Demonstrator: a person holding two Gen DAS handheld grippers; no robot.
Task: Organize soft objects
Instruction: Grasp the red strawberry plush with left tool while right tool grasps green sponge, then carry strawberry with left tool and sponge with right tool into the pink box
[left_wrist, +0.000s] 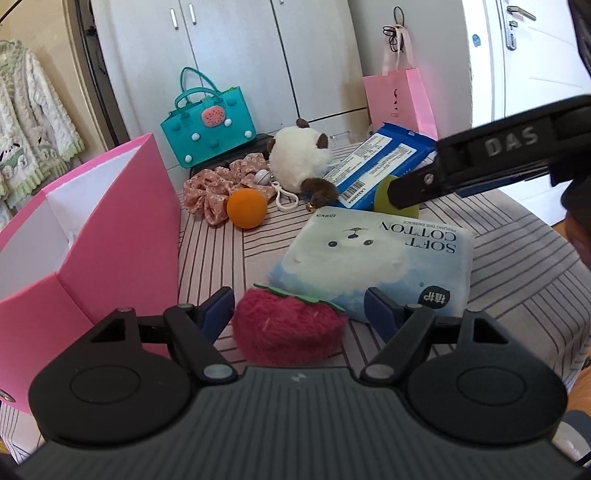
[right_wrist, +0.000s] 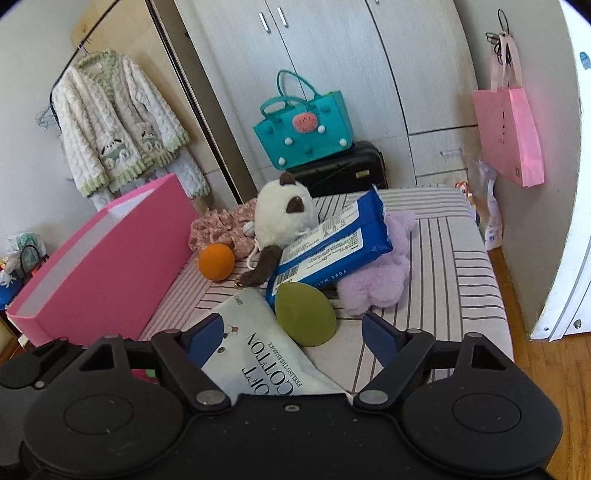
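A fuzzy red strawberry plush (left_wrist: 288, 328) lies on the striped bed between the blue pads of my left gripper (left_wrist: 299, 306). The jaws are open and stand a little off its sides. Just behind it lies a white "Soft Cotton" pack (left_wrist: 373, 254). My right gripper (right_wrist: 291, 332) is open over that pack (right_wrist: 258, 354) and a green egg-shaped sponge (right_wrist: 304, 314). From the left wrist view its black finger (left_wrist: 480, 158) reaches in over the sponge (left_wrist: 384, 199). Further back lie an orange ball (left_wrist: 246, 208), a white and brown plush (left_wrist: 299, 162), a floral scrunchie (left_wrist: 218, 188), a blue wipes pack (right_wrist: 332, 243) and a lilac plush (right_wrist: 376, 277).
An open pink box (left_wrist: 122, 229) stands at the bed's left edge, close to my left gripper. A teal handbag (right_wrist: 303, 129) sits on a black suitcase (right_wrist: 343, 170) beyond the bed. A pink paper bag (right_wrist: 513, 133) hangs on the right wall. The wooden floor (right_wrist: 517, 288) drops off at the right.
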